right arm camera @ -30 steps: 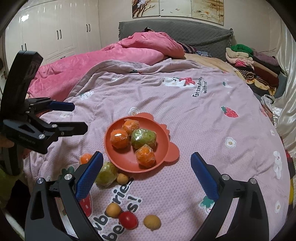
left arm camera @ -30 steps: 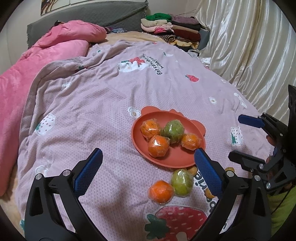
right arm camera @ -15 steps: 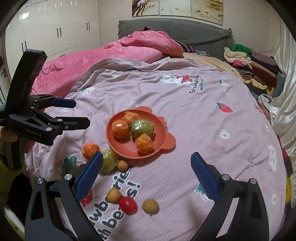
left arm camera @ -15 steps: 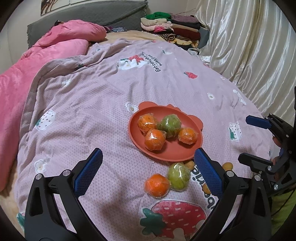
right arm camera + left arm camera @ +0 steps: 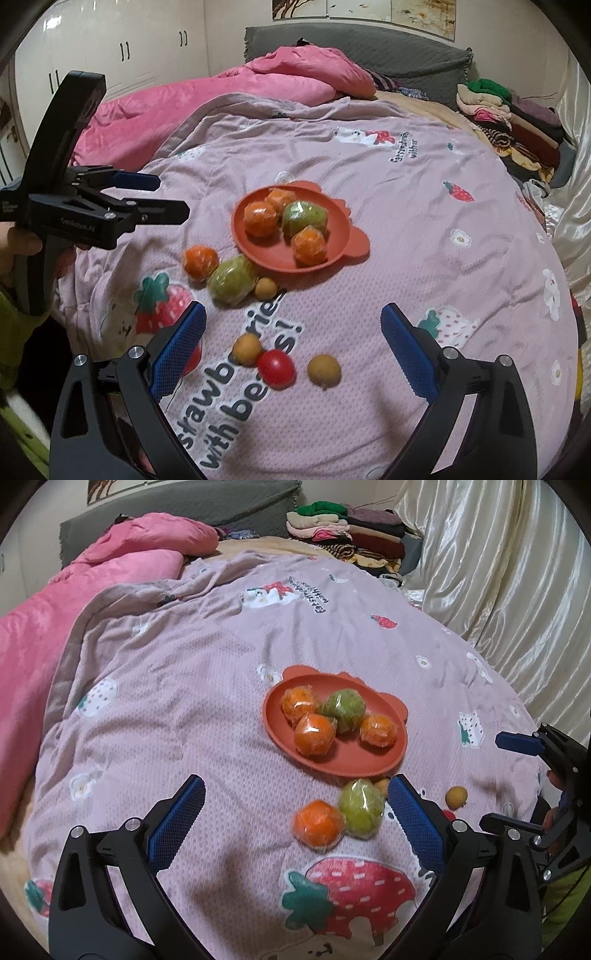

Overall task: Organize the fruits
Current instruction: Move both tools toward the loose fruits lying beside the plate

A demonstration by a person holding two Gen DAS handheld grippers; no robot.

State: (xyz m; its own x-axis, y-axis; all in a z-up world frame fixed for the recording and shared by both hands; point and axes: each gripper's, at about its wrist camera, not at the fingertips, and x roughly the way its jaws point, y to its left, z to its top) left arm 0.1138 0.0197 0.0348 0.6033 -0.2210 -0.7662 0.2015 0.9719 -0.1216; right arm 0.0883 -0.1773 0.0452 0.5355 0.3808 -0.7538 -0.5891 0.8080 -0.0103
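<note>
Resting on the pink strawberry-print blanket, the orange plate already carries four wrapped fruits, three orange and one green, bunched toward its middle so that none sits at the shallow rim. Just off the plate's 7 o'clock edge in the right wrist view lie a wrapped orange and a wrapped green fruit, touching each other, with a small tan fruit beside them. Nearer the right gripper, at about 6 o'clock from the plate, sit two more tan fruits and a red tomato. Both tools are empty with jaws spread wide: the right one hangs over the small fruits, while the left gripper hovers with the wrapped pair between its fingers, at 1 o'clock from its midpoint. I judge that wide spread suits the bulky, slippery wrapped fruits, and that the loose pieces remain to be gathered.
</note>
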